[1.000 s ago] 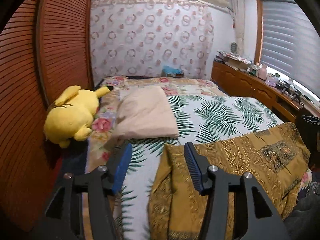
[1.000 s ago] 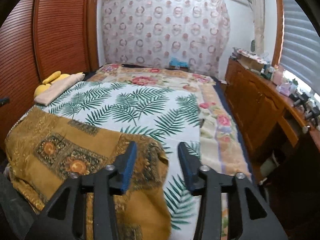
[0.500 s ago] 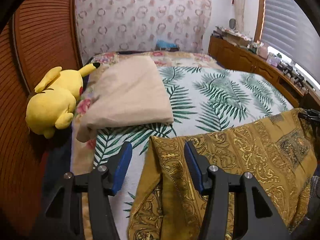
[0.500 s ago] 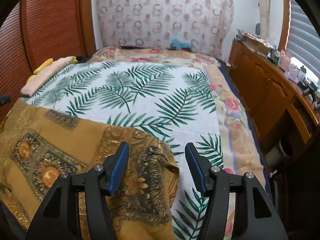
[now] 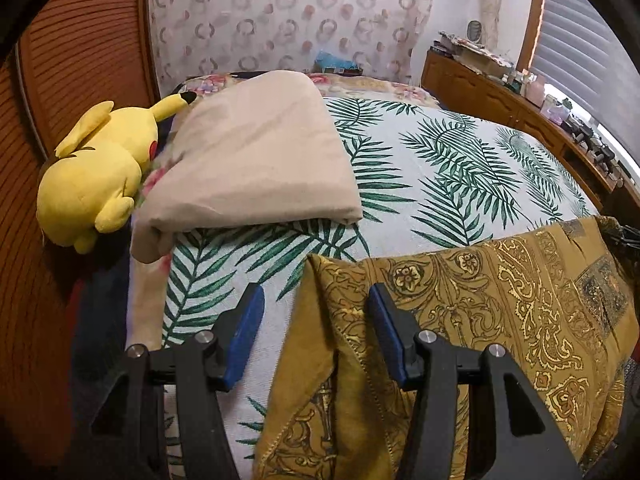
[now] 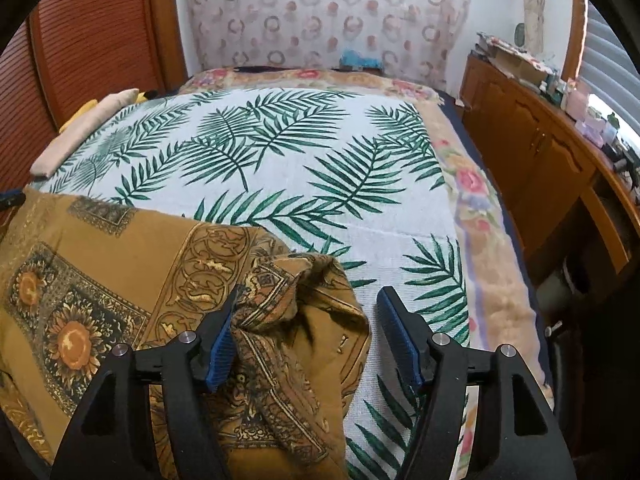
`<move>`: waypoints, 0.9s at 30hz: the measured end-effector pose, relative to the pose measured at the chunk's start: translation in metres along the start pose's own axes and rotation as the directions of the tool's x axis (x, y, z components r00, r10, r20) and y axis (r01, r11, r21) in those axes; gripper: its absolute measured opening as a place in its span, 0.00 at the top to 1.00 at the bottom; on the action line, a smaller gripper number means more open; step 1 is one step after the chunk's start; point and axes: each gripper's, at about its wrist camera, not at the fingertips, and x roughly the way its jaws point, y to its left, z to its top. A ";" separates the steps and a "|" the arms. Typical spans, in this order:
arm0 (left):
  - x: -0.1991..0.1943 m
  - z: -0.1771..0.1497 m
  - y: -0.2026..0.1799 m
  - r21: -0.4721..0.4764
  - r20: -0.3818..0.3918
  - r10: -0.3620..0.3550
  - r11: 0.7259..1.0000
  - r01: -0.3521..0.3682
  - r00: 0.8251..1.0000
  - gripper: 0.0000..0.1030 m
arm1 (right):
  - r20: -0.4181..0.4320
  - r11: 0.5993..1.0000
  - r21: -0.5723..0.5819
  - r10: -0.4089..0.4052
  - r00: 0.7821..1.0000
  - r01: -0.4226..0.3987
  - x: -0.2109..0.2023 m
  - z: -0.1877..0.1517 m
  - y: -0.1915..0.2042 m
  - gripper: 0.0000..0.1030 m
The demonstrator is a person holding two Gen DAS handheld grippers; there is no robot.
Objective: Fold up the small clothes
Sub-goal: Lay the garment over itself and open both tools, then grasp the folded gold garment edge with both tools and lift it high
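Note:
A mustard-gold patterned cloth (image 5: 500, 300) lies spread over the near end of the bed. In the left wrist view its left corner and edge run down between the jaws of my left gripper (image 5: 316, 336), which is open, its blue pads (image 5: 244, 332) clear of the fabric. In the right wrist view the same cloth (image 6: 100, 248) ends in a crumpled corner between the jaws of my right gripper (image 6: 312, 340). Those jaws are opening. The left pad (image 6: 222, 346) sits against the bunched fabric and the right pad stands apart from it.
The bedspread (image 6: 280, 152) is white with green palm leaves. A folded beige cloth (image 5: 256, 160) and a yellow plush toy (image 5: 100, 176) lie at the bed's left side by a slatted wooden wardrobe (image 5: 80, 60). A cluttered wooden dresser (image 6: 540, 152) runs along the right.
Both grippers have come down and forward toward the bed, so the cloth looks nearer and larger. The right gripper's jaws have spread wider around the crumpled corner. The left jaws keep the same gap.

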 end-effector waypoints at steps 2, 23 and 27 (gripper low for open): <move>0.000 0.000 0.001 -0.007 -0.002 -0.008 1.000 0.008 1.000 0.48 | 0.000 1.000 0.012 0.010 1.000 -0.010 0.000 0.000 -0.002 0.33; -0.096 -0.010 -0.027 0.041 0.206 -0.181 0.984 0.176 0.962 0.96 | 0.179 0.982 -0.091 0.179 0.967 -0.165 -0.075 -0.005 0.037 0.94; -0.171 -0.014 -0.033 0.042 0.369 -0.200 0.979 0.199 0.907 0.96 | 0.300 0.983 -0.126 0.165 0.940 -0.132 -0.140 -0.001 0.057 0.95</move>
